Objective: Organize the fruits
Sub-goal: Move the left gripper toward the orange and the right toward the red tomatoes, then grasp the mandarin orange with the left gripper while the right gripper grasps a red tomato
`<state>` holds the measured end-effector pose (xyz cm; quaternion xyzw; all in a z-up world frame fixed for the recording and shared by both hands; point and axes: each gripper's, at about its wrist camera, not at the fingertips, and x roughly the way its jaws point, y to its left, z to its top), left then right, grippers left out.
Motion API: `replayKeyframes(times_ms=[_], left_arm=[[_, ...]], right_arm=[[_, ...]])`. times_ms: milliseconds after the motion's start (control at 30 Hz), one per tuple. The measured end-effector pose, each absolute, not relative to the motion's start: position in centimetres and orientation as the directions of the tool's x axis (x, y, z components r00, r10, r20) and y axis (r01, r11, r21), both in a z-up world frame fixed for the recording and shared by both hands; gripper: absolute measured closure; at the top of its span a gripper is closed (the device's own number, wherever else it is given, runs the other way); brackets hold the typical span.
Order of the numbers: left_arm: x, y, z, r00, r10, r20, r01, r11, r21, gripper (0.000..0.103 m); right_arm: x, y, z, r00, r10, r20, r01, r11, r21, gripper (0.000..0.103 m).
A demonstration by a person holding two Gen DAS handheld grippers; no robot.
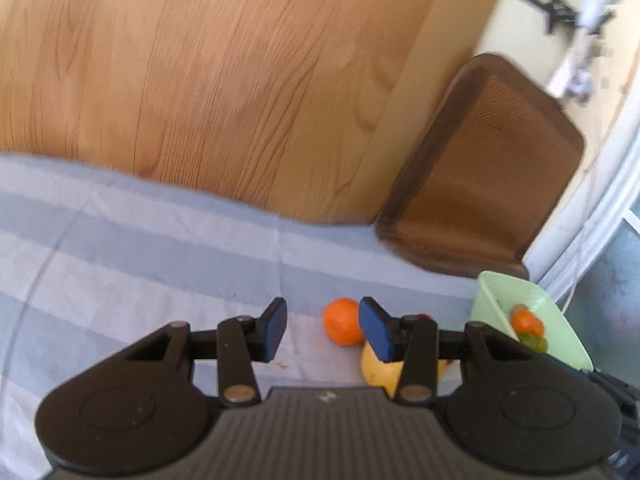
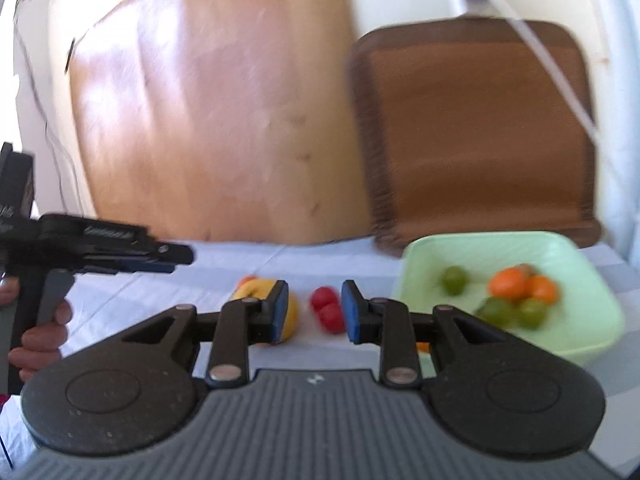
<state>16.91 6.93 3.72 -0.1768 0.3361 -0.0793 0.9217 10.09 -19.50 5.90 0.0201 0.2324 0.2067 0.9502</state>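
Note:
In the left wrist view my left gripper [image 1: 322, 328] stands open, with empty space between its blue pads. An orange [image 1: 342, 322] lies on the striped cloth just beyond its tips, slightly to the right. A yellow fruit [image 1: 378, 372] lies partly hidden under the right finger. In the right wrist view my right gripper [image 2: 315, 312] has its jaws a little apart and holds nothing. A red fruit [image 2: 328, 310] lies on the cloth beyond the gap. The yellow fruit [image 2: 290, 312] sits behind the left finger. The pale green bowl [image 2: 480, 240], to the right, holds oranges [image 2: 520, 284] and green fruits [image 2: 454, 280].
A striped blue and white cloth [image 1: 120, 240] covers the surface. A wooden board [image 1: 220, 80] and a brown mat [image 2: 472, 128] stand behind it. A hand [image 2: 44, 332] holds the left gripper [image 2: 172, 258] at the left of the right wrist view. The green bowl [image 1: 500, 292] sits at the far right of the left wrist view.

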Motion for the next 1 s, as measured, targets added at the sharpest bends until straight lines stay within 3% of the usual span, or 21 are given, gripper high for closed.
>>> replayKeyframes(times_ms=[67,167,433,500,633,700,833,1000], left_arm=[[18.4,7.3,3.2,0.725,-0.314,-0.613,0.033,0.905,-0.425,0.062],[20.1,7.2,2.4,0.689,-0.357,-0.631,0.047,0.890,-0.453,0.051],[22.6,6.2,0.6,0.618,-0.422,-0.664,0.037,0.859,-0.511,0.052],[22.8,6.1,0.3,0.613,-0.429,-0.663,0.036,0.854,-0.519,0.065],[22.6,6.5,-0.2,0.616,-0.444,-0.651,0.023,0.836,-0.548,0.067],[22.1,6.8,0.0,0.621,-0.438,-0.650,0.017,0.837,-0.547,0.067],[20.1,7.9,0.9,0.646,-0.443,-0.622,0.020,0.824,-0.566,0.067],[14.7,7.7,2.4,0.682,-0.403,-0.610,0.064,0.864,-0.500,0.067]], right_arm=[[11.0,-18.0,5.3,0.817,0.325,-0.475,-0.360,0.933,0.019,0.072],[12.1,-16.8,4.3,0.796,0.299,-0.526,-0.397,0.914,-0.082,0.072],[15.0,-15.1,2.6,0.781,0.249,-0.573,-0.427,0.883,-0.198,0.071],[15.8,-14.7,2.2,0.772,0.243,-0.587,-0.436,0.875,-0.211,0.071],[16.6,-14.2,1.5,0.767,0.223,-0.602,-0.446,0.859,-0.250,0.070],[16.2,-14.3,1.7,0.760,0.234,-0.606,-0.454,0.859,-0.237,0.076],[14.5,-15.0,2.3,0.783,0.252,-0.569,-0.434,0.876,-0.209,0.076],[9.5,-17.2,3.2,0.795,0.297,-0.529,-0.428,0.893,-0.141,0.078]])
